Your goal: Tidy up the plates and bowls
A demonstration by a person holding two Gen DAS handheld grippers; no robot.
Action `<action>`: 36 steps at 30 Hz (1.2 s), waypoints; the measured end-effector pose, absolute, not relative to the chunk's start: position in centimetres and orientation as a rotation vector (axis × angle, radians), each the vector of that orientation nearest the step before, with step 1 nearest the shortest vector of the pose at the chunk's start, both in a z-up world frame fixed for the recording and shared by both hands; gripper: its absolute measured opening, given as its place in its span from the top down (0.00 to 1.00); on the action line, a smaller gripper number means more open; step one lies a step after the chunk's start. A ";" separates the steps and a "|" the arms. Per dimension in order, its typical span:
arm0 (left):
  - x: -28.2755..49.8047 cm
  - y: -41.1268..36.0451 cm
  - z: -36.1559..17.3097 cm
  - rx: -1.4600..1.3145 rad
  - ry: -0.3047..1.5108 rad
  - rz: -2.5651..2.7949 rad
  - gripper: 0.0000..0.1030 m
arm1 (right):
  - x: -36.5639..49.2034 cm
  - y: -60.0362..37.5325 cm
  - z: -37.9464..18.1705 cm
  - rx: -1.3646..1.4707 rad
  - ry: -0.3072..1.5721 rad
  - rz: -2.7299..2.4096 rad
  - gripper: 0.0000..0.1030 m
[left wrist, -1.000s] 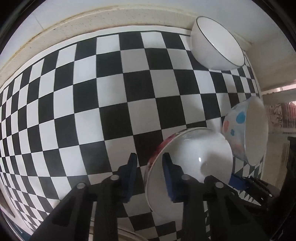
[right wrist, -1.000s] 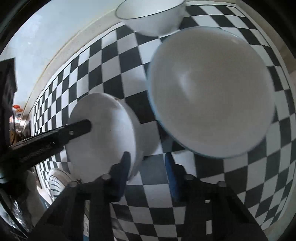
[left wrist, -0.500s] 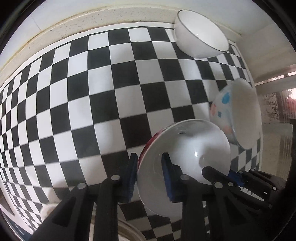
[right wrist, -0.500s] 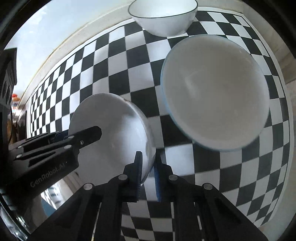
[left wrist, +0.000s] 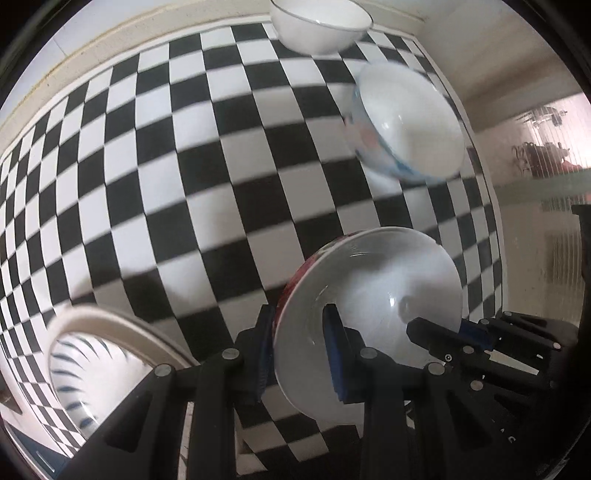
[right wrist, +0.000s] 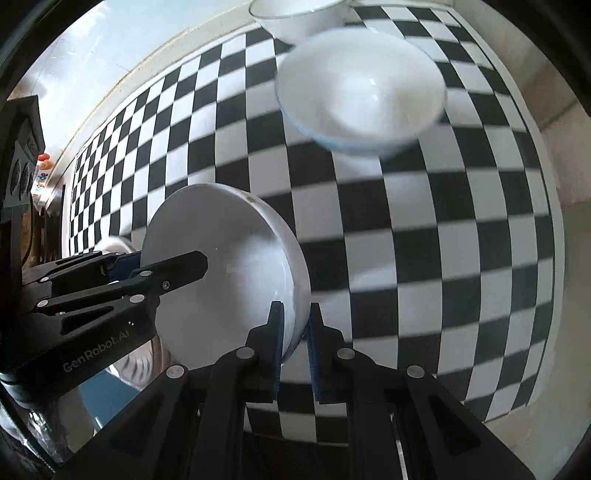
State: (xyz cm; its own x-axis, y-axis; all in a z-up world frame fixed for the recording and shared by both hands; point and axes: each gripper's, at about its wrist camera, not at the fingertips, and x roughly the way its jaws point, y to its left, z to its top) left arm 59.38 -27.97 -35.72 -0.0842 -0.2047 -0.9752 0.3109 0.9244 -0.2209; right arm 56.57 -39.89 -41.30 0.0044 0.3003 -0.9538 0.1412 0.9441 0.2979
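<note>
Now both grippers, the left gripper and the right gripper, are clamped on opposite rims of one white bowl held above the checkered table, probably bound for the spotted bowl, so next comes a level carry.

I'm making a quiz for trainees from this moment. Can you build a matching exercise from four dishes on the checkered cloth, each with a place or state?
Things:
1. red-rimmed bowl
2. dotted bowl
3. dark-rimmed white bowl
4. blue-striped plate

Places or states:
A. at the far edge of the cloth
B. gripped on both sides by the left gripper and right gripper
C. low, on the left gripper's outer side
D. between the held bowl and the farthest one

Pairs: 1-B, 2-D, 3-A, 4-C
</note>
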 end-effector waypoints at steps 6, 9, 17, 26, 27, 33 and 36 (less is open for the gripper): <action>57.3 -28.1 -36.9 0.098 1.640 -0.416 0.77 | 54.2 -40.1 -43.0 0.367 1.605 0.145 0.87; 56.6 -28.4 -37.6 0.096 1.654 -0.407 0.77 | 53.5 -39.9 -43.7 0.365 1.616 0.157 0.87; 55.8 -28.6 -39.1 0.095 1.680 -0.380 0.77 | 53.4 -38.9 -45.0 0.341 1.638 0.169 0.87; 55.6 -28.8 -39.0 0.091 1.678 -0.375 0.77 | 53.4 -38.1 -45.8 0.340 1.646 0.169 0.87; 55.6 -28.8 -39.0 0.087 1.682 -0.374 0.77 | 53.4 -38.1 -45.8 0.340 1.646 0.170 0.87; 55.5 -27.6 -38.2 0.026 1.703 -0.339 0.76 | 53.4 -39.4 -45.2 0.367 1.642 0.196 0.87; 55.3 -26.5 -36.2 -0.005 1.702 -0.319 0.76 | 53.4 -40.3 -44.1 0.394 1.636 0.212 0.87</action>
State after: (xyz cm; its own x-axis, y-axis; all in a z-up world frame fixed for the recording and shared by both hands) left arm 55.33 -26.48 -36.24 -0.1604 -0.1853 -0.9695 0.1787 0.9606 -0.2131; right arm 53.39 -40.34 -44.07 -0.0640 0.3760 -0.9244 0.1282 0.9217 0.3661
